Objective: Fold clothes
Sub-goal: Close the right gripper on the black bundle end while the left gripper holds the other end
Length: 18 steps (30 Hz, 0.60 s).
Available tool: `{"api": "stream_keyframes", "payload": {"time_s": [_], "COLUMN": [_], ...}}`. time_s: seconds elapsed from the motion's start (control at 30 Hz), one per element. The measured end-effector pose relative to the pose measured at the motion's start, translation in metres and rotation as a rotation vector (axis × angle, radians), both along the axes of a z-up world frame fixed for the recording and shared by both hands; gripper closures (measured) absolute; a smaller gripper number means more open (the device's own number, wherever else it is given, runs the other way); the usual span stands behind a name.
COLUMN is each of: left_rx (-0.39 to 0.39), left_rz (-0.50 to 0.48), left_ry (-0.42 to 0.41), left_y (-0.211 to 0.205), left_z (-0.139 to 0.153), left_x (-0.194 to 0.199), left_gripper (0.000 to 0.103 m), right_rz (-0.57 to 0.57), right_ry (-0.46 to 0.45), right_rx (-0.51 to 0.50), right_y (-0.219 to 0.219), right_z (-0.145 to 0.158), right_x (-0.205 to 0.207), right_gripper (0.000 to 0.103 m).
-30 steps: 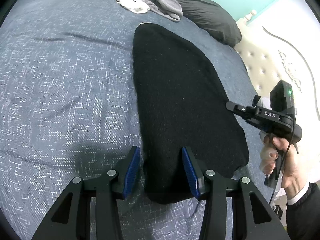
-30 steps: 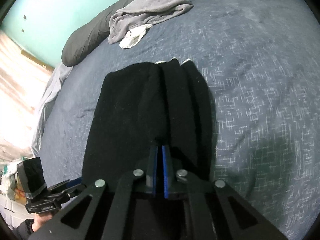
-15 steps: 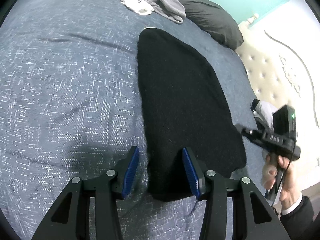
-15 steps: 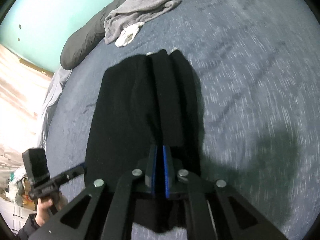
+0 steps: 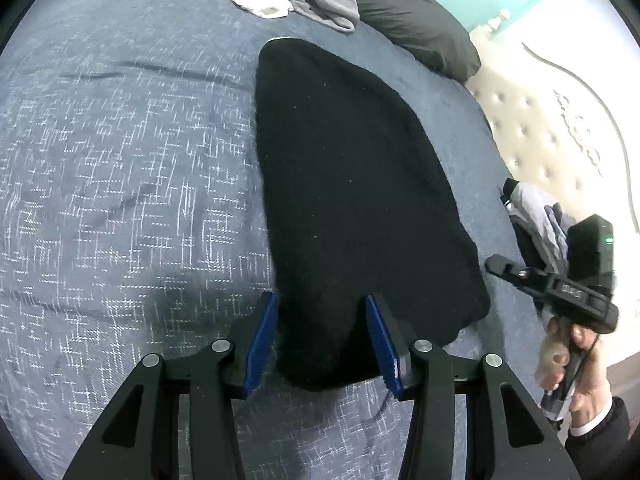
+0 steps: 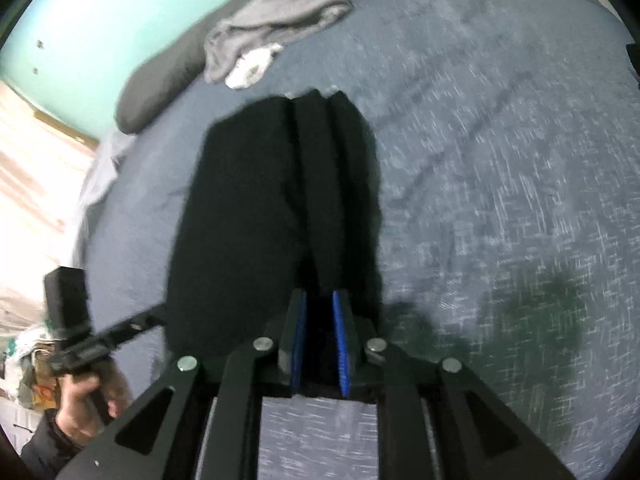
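1. Left wrist view: the black knit garment (image 5: 352, 184) is lying folded into a long strip on the blue-grey bedspread (image 5: 120, 160). The left gripper (image 5: 322, 344) is standing about half open, its blue fingers (image 5: 262, 340) straddling the strip's near end without visibly pinching it. If they are closing too shallowly, they risk catching only the top layer and peeling the fold apart.
2. Same view: the right gripper (image 5: 496, 266) is hanging just beside the strip's right edge; swinging inward, it could be dragging that edge askew.
3. Right wrist view: the right gripper's (image 6: 320, 340) jaws are opening slightly, dark cloth between them but seemingly released. The fuzzy knit may be clinging to the ribbed pads, lifting the lengthwise pleats out of line. The grey sweatshirt (image 6: 276, 16) and white sock (image 6: 250, 66) are lying well apart.
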<state>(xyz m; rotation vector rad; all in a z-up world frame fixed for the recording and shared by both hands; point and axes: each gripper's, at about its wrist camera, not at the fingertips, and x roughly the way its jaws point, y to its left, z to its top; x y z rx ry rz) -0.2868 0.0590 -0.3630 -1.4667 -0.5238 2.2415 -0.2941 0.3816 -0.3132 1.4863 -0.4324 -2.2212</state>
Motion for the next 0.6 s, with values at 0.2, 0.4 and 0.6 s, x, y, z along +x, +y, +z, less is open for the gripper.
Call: {"api": "stream_keyframes", "payload": {"time_s": [0.2, 0.4, 0.6], "left_rx": [-0.028, -0.021, 0.003], "left_rz": [-0.001, -0.017, 0.016], "left_ry": [0.014, 0.014, 0.002], "left_y": [0.006, 0.004, -0.015], "left_z": [-0.002, -0.001, 0.008], "left_x": [0.002, -0.001, -0.013], "left_gripper": [0.052, 0.051, 0.051], "right_rz": [0.072, 0.049, -0.013], "right_ry": [-0.025, -0.081, -0.039], "right_rx": [0.048, 0.075, 0.080], "right_y": [-0.025, -0.018, 0.002], "right_z": [-0.008, -0.034, -0.014], "right_x": [0.005, 0.010, 0.008], "right_gripper": [0.090, 0.090, 0.089]}}
